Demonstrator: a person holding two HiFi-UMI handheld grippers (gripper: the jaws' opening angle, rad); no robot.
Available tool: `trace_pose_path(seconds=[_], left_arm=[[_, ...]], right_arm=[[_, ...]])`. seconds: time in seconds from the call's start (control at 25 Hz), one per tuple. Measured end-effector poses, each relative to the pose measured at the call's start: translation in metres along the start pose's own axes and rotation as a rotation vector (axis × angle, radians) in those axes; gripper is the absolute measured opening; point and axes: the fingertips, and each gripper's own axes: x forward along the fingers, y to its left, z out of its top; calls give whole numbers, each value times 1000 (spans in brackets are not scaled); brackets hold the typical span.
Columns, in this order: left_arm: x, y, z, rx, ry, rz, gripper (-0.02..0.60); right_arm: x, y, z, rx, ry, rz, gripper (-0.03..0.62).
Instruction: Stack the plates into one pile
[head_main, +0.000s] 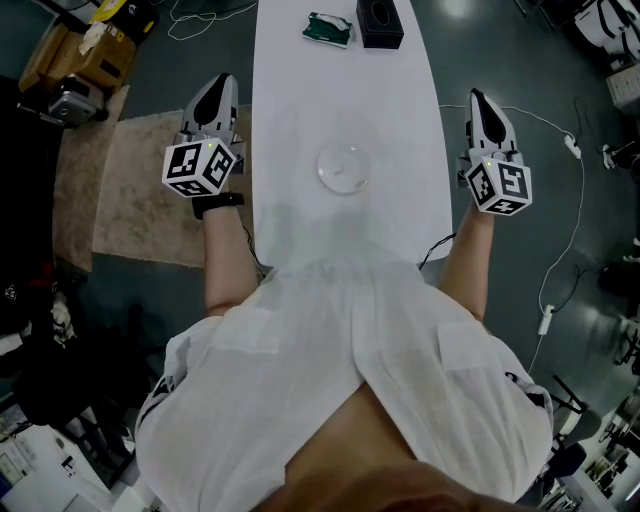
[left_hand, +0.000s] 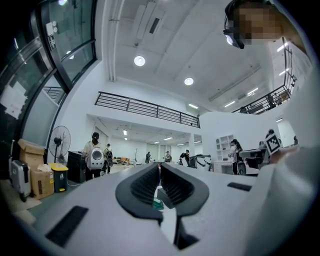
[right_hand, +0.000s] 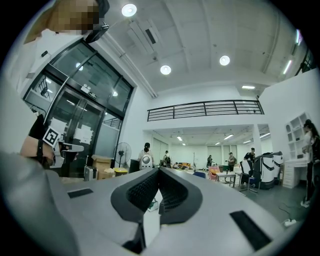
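The head view is dim and bluish; the white surface (head_main: 340, 100) is its brightest patch, the floor murky. Both gripper views are bright under round ceiling lamps (left_hand: 139, 61), fisheye-bent, with black corners and soft foregrounds.

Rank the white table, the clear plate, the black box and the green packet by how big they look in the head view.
1. white table
2. clear plate
3. black box and green packet: they look much alike, and the picture's top edge cuts off the box, so they are left unranked.
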Motion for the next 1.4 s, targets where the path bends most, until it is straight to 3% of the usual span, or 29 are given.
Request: trace_pose_path(seconds=[0.76, 0.96, 1.4], left_arm=[[-1, -1, -1, 1, 2, -7, 20], [-2, -2, -2, 0, 2, -8, 20], [-2, -1, -3, -2, 1, -3, 20]], right_arm=[[-1, 4, 3, -5, -8, 12, 26], [-4, 4, 10, 67, -58, 30, 26], [-3, 5, 1, 15, -10, 14, 26]])
